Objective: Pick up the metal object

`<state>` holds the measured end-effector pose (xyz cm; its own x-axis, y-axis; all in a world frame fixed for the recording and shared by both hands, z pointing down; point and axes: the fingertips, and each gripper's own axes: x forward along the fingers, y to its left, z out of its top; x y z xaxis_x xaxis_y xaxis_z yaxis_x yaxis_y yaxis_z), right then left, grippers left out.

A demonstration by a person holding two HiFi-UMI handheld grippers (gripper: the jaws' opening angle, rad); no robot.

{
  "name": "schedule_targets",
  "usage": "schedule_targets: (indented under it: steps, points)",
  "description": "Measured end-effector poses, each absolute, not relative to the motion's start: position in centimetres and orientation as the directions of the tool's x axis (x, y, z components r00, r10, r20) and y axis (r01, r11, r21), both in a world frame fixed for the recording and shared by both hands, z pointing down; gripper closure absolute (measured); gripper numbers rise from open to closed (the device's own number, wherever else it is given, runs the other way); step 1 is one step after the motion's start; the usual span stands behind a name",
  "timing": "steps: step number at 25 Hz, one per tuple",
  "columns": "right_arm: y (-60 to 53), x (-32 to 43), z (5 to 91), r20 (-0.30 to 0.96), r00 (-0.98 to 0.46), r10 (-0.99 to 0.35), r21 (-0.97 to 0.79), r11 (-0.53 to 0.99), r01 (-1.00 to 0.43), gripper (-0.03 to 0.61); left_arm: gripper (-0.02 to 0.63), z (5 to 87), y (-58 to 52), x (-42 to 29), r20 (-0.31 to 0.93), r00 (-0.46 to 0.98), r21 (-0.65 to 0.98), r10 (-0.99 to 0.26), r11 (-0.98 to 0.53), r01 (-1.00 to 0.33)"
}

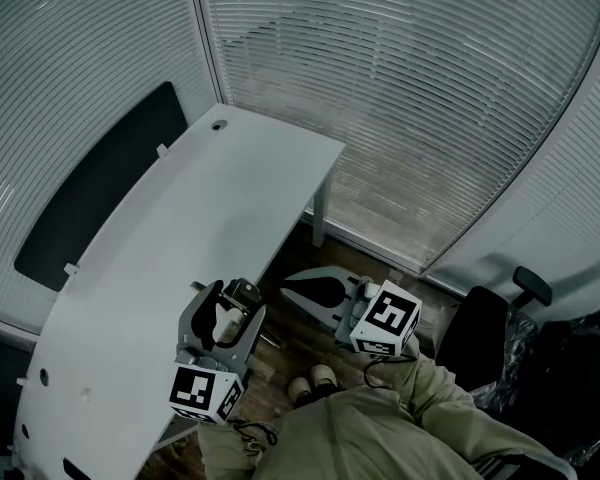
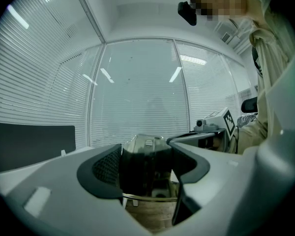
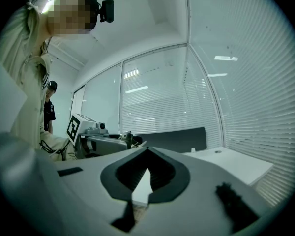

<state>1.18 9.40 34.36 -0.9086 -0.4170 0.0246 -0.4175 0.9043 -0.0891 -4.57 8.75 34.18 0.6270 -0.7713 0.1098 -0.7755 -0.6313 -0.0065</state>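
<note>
A shiny metal object [image 1: 243, 295] sits between the jaws of my left gripper [image 1: 230, 306], just off the near edge of the white desk [image 1: 210, 208]. In the left gripper view the metal object [image 2: 144, 150] fills the gap between the dark pads [image 2: 104, 168], and my left gripper [image 2: 146, 167] is shut on it, with wood floor below. My right gripper [image 1: 294, 285] hangs to the right over the floor, beside the desk. Its jaws meet at the tips in the right gripper view, so my right gripper [image 3: 147, 154] is shut with nothing in it.
Window blinds [image 1: 410, 88] close off the far side. A dark panel [image 1: 100, 183] stands behind the desk at the left. A black office chair [image 1: 490, 333] stands at the right. My shoes [image 1: 315, 380] rest on the wood floor. A second person [image 3: 49, 113] stands at the far left.
</note>
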Motion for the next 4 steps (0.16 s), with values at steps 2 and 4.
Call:
schedule_targets:
  steps: [2,4]
  points:
    - [9.39,1.23,34.26,0.026,-0.908,-0.418,-0.087,0.904,-0.419,0.575,0.308,34.17,8.73,-4.52,0.109,0.628,-0.008,-0.771,-0.632,-0.775]
    - [9.36,1.31,34.14,0.027,-0.907,-0.420,-0.085,0.903,-0.420,0.575,0.308,34.17,8.71,-4.41,0.108,0.631,-0.011,-0.768,-0.636,-0.772]
